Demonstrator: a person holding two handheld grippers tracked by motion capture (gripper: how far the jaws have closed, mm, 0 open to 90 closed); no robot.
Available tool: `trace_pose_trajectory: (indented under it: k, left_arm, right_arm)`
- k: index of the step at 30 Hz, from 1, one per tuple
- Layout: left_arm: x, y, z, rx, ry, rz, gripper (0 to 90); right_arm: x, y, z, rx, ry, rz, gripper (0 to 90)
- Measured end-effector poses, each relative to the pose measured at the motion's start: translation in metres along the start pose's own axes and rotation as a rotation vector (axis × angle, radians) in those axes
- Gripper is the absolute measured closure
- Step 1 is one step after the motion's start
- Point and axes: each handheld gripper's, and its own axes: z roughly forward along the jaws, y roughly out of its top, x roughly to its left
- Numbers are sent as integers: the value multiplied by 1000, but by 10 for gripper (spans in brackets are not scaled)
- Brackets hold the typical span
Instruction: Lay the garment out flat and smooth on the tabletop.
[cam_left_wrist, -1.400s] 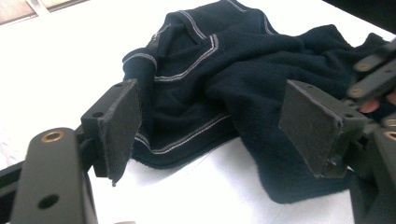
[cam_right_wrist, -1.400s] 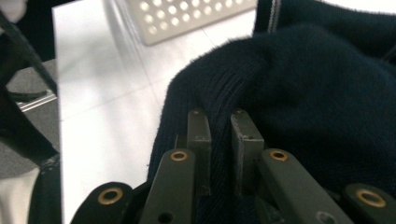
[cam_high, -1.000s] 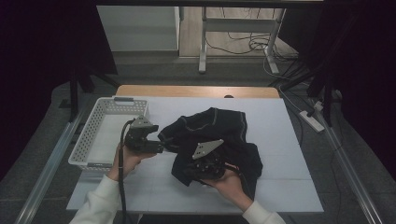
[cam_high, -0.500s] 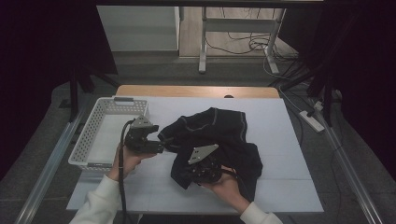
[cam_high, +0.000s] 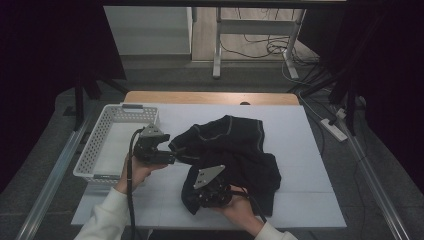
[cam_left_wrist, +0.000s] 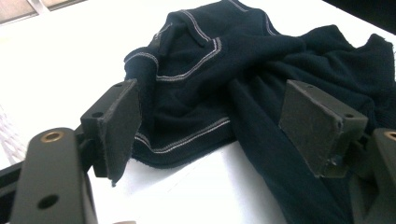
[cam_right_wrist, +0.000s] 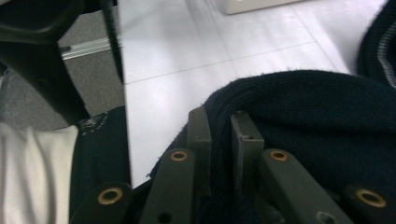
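White basket (cam_high: 102, 145) at far left of the worktop (cam_high: 300, 130), long side running away from the person, nothing visible inside. Just right of it, left gripper (cam_high: 172, 156) held low in the person's left hand (cam_high: 134, 172), cable looping down toward the sleeve; fingers (cam_left_wrist: 116, 126) spread wide, nothing clamped. In the left gripper view they straddle the near-left edge of the dark garment (cam_left_wrist: 261, 84): one pad just beside a folded hem with pale stitching, the other over the dark cloth, whether it touches the cloth I cannot tell. Garment (cam_high: 235, 150) lies crumpled about mid-worktop, navy or black, pale seam lines along its edges, bunched rather than flat. At its front edge, right gripper (cam_high: 202, 197) in the person's right hand (cam_high: 240, 207), grey three-cornered plate on top. Right gripper view: fingers (cam_right_wrist: 243, 140) narrow, pinched on a fold of the garment's knit edge (cam_right_wrist: 303, 116), fabric passing between them and rising over them. White worktop surface bare beyond the fold. Floor behind the worktop: cables (cam_high: 260, 47) and table legs (cam_high: 218, 45).
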Motion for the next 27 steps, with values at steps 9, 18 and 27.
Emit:
trace_pose_trajectory:
  k: [9, 18, 27]
  left_arm:
    - [0, 0, -1, -3, -1, -1, 218]
    - [-1, -1, 0, 0, -3, -1, 218]
    - [-1, -1, 1, 2, -5, 2, 217]
  right_arm:
    - [2, -2, 5, -4, -25, 6, 624]
    - [-9, -3, -25, -130, -93, 70, 384]
    - [-18, -39, -48, -78, -173, 94, 338]
